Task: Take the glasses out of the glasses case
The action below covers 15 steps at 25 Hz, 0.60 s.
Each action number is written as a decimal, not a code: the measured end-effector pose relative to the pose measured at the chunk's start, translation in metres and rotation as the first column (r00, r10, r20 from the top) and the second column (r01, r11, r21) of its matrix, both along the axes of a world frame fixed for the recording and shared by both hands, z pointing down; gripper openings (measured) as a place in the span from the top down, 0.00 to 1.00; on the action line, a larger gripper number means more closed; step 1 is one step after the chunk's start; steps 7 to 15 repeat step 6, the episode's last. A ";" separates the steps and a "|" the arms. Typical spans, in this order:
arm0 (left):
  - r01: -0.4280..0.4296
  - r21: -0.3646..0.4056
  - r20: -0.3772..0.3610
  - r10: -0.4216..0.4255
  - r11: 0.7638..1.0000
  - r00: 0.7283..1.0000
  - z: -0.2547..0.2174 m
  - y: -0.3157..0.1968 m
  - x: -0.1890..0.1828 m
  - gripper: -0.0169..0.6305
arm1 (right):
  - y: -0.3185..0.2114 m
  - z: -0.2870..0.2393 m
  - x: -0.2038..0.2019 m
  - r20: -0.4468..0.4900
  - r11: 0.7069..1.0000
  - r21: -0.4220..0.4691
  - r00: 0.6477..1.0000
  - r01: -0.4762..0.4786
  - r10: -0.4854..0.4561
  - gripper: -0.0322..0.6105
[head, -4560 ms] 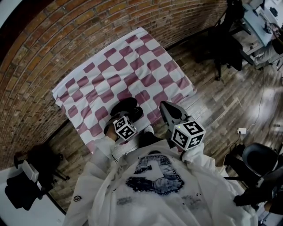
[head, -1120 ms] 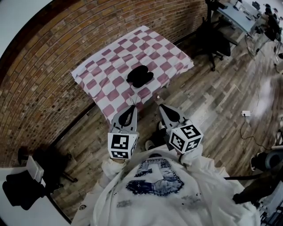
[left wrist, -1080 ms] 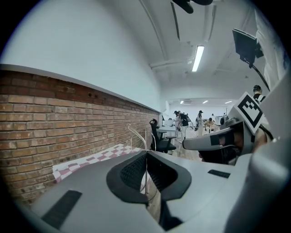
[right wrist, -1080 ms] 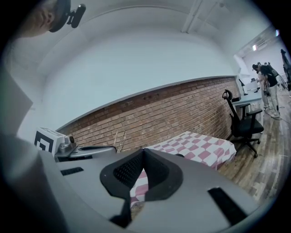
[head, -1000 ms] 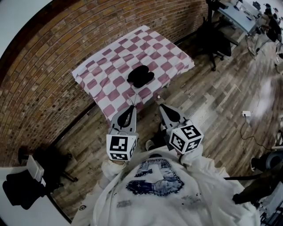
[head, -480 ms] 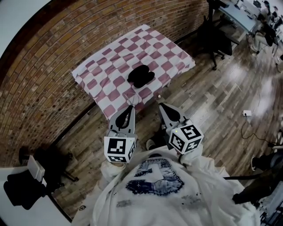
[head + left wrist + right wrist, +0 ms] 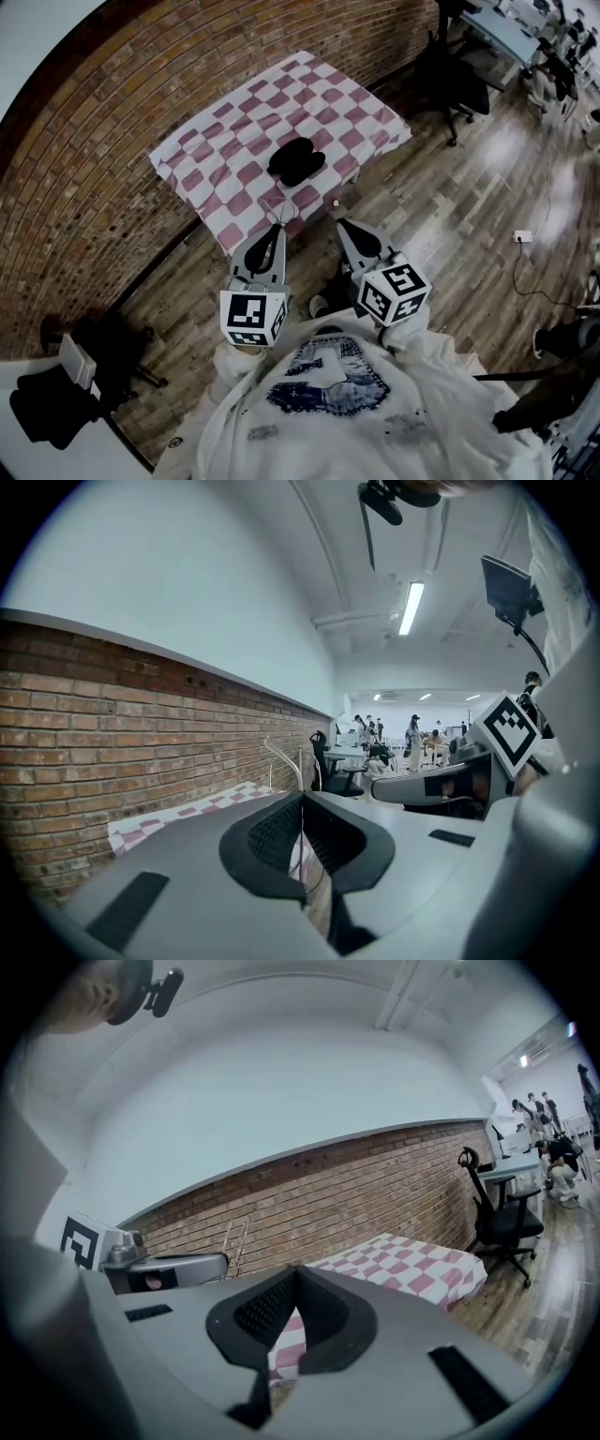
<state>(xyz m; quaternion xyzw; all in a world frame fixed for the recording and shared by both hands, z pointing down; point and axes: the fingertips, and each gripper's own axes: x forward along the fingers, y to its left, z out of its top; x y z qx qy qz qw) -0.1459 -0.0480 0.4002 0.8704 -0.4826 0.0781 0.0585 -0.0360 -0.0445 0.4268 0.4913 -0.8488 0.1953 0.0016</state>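
Backing off has put the bench [image 7: 216,131] at twelve o'clock, open glasses case [image 7: 296,161] lying on it. Left hand-held gripper [image 7: 277,228] pinches the thin glasses [image 7: 282,757]; right hand-held gripper [image 7: 343,225] is pressed together, empty. Removal looks finished; next, set them down gently.

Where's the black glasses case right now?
In the head view, the black glasses case lies near the middle of the pink-and-white checked tablecloth, beyond the left gripper.

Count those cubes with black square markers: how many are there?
2. One cube sits on the left gripper, which pinches the glasses; the other cube sits on the right gripper. None seems hidden.
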 end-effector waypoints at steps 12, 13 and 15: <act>-0.010 -0.003 -0.003 0.010 1.000 1.000 0.004 0.000 -0.003 0.95 | 0.000 0.001 -0.002 -0.004 1.000 0.003 1.000 -0.009 0.009 0.93; -0.010 -0.003 -0.003 0.010 1.000 1.000 0.004 0.000 -0.003 0.95 | 0.000 0.001 -0.002 -0.004 1.000 0.003 1.000 -0.009 0.009 0.93; -0.010 -0.003 -0.003 0.010 1.000 1.000 0.004 0.000 -0.003 0.95 | 0.000 0.001 -0.002 -0.004 1.000 0.003 1.000 -0.009 0.009 0.93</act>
